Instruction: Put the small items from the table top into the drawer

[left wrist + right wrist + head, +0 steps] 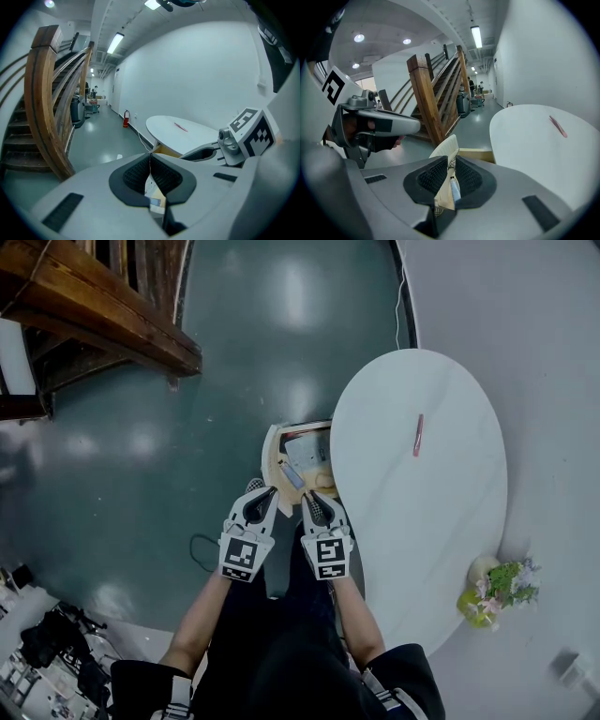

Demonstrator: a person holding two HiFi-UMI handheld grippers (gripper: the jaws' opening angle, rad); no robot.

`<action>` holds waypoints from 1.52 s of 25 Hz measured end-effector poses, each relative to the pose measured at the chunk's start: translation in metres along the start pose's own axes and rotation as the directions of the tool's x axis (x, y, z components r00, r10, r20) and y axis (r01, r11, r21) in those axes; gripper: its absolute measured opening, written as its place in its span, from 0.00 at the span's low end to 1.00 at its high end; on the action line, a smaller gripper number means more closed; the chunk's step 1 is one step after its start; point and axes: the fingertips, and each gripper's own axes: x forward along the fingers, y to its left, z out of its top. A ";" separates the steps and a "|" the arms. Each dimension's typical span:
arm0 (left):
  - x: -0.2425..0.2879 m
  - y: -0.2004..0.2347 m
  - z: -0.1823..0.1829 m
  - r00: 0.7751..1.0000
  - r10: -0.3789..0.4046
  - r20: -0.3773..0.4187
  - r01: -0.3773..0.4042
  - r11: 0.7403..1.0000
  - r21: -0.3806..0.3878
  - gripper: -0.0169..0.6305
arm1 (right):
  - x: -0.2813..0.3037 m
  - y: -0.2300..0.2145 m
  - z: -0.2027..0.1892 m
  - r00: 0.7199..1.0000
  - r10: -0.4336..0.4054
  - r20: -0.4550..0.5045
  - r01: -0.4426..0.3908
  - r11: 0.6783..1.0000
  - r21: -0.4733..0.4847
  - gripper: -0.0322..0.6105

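Right tongs (313, 497) well apart from pen (418, 435).

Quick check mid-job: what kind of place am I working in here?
Probably an office or lab building's lobby: a wooden staircase, a glossy green floor running into a strip-lit corridor, and a fire extinguisher.

The left arm (199, 624) and right arm (359, 620) reach out toward 12 o'clock. The left gripper (266, 493) tips down, its fingers (131, 177) pressed together. At its 3 o'clock, just beside it, the right gripper (313, 496) has its fingers (431, 178) a tiny bit apart, holding nothing.
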 end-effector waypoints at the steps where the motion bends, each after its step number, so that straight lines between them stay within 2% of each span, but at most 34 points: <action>1: 0.001 0.002 -0.003 1.000 0.001 -0.004 -0.001 1.000 -0.003 0.06 | 0.004 -0.001 -0.002 1.000 -0.002 -0.003 0.002 1.000 0.000 0.16; 23: -0.004 0.029 -0.016 1.000 0.012 -0.017 -0.013 0.999 -0.030 0.06 | 0.116 -0.014 -0.040 0.993 -0.010 -0.118 0.008 1.000 -0.017 0.16; 33: -0.011 0.040 -0.021 1.000 0.021 -0.022 -0.022 0.999 -0.040 0.06 | 0.130 -0.014 -0.042 0.992 -0.012 -0.122 0.010 1.000 -0.013 0.16; 35: -0.010 0.041 -0.021 1.000 0.017 -0.021 -0.018 0.999 -0.039 0.06 | 0.131 -0.010 -0.042 0.994 -0.001 -0.113 -0.001 1.000 -0.018 0.19; 36: -0.010 0.042 -0.021 1.000 0.015 -0.020 -0.016 0.999 -0.039 0.06 | 0.131 -0.008 -0.042 0.993 0.008 -0.115 -0.010 1.000 -0.018 0.25; 38: -0.010 0.042 -0.021 1.000 0.014 -0.019 -0.015 0.999 -0.040 0.06 | 0.131 -0.006 -0.045 0.992 0.018 -0.126 -0.019 1.000 -0.013 0.30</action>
